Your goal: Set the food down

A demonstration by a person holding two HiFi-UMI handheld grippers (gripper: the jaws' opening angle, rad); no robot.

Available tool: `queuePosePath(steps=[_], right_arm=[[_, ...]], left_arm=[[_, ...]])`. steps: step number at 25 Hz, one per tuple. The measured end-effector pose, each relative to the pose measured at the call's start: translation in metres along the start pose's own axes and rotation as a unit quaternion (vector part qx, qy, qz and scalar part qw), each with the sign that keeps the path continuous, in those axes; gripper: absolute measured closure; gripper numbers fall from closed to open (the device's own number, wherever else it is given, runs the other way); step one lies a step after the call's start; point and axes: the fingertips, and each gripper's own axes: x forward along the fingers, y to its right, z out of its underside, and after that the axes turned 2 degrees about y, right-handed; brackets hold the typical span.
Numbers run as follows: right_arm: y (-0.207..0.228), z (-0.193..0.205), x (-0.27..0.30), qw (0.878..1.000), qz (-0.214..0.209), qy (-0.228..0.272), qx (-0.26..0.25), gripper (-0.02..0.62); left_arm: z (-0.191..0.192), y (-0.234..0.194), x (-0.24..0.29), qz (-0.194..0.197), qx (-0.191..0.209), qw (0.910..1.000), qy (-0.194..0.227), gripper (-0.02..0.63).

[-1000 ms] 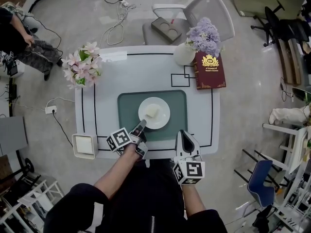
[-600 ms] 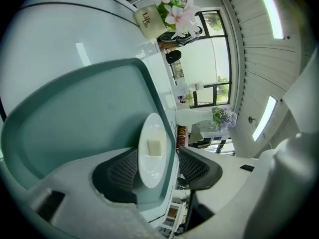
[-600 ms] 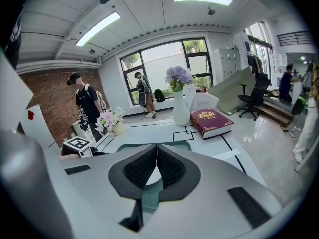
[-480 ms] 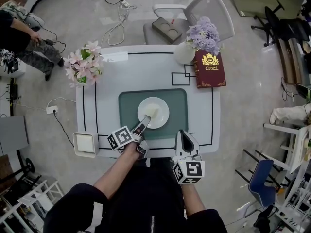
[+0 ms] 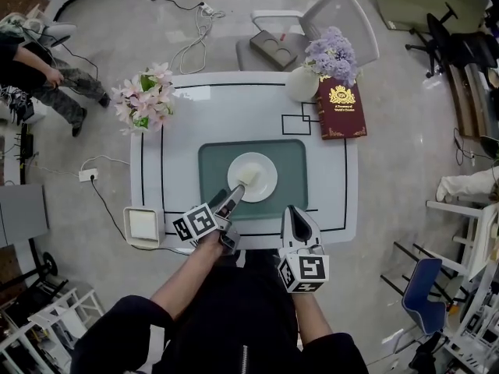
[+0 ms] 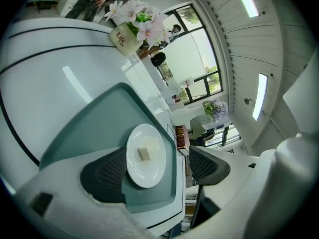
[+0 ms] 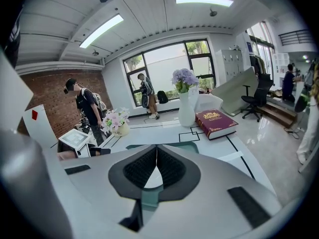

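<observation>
A small cream cube of food (image 5: 248, 175) lies on the white plate (image 5: 263, 186), which sits on the green placemat (image 5: 214, 162). My left gripper (image 5: 231, 207) hovers at the plate's near left rim. Its jaws have just been opening and now stand wide, with nothing between them. In the left gripper view the food (image 6: 145, 153) rests free on the plate (image 6: 144, 176), beyond the dark pads (image 6: 107, 176) of the left gripper (image 6: 157, 171). My right gripper (image 5: 297, 220) stays at the table's near edge, its pads (image 7: 169, 168) shut together on nothing.
Pink flowers (image 5: 146, 100) stand at the table's far left corner. A white vase of purple flowers (image 5: 301, 86) and a red book (image 5: 341, 109) are at the far right. A white box (image 5: 143, 224) sits at the near left corner. A chair (image 5: 312, 29) stands behind the table.
The left gripper's jaws have gone from shut to wide open and it has lifted a little. The food stays on the plate. The right gripper has not moved.
</observation>
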Motion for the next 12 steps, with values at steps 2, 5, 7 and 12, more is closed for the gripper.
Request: queuePosePath(steps=[2,5,7,12], right_arm=[[-0.01,-0.001,0.0,1.0,-0.008,0.005,-0.005,0.586],[-0.026,-0.002,-0.005,1.0,-0.018,0.011,-0.011,0.586],[-0.035,-0.002,-0.008,0.999,-0.024,0.014,-0.016,0.586],[-0.057,-0.002,-0.017,0.999,-0.036,0.024,-0.03,0.586]], left_arm=[[-0.005,0.007,-0.009,0.015,0.027,0.9995,0.007,0.225],[-0.011,0.019,-0.025,0.048,0.051,0.9974,0.016,0.229],[-0.011,0.033,-0.037,0.094,0.048,0.9943,0.017,0.269],[-0.013,0.057,-0.068,0.152,0.101,0.9828,0.028,0.594]])
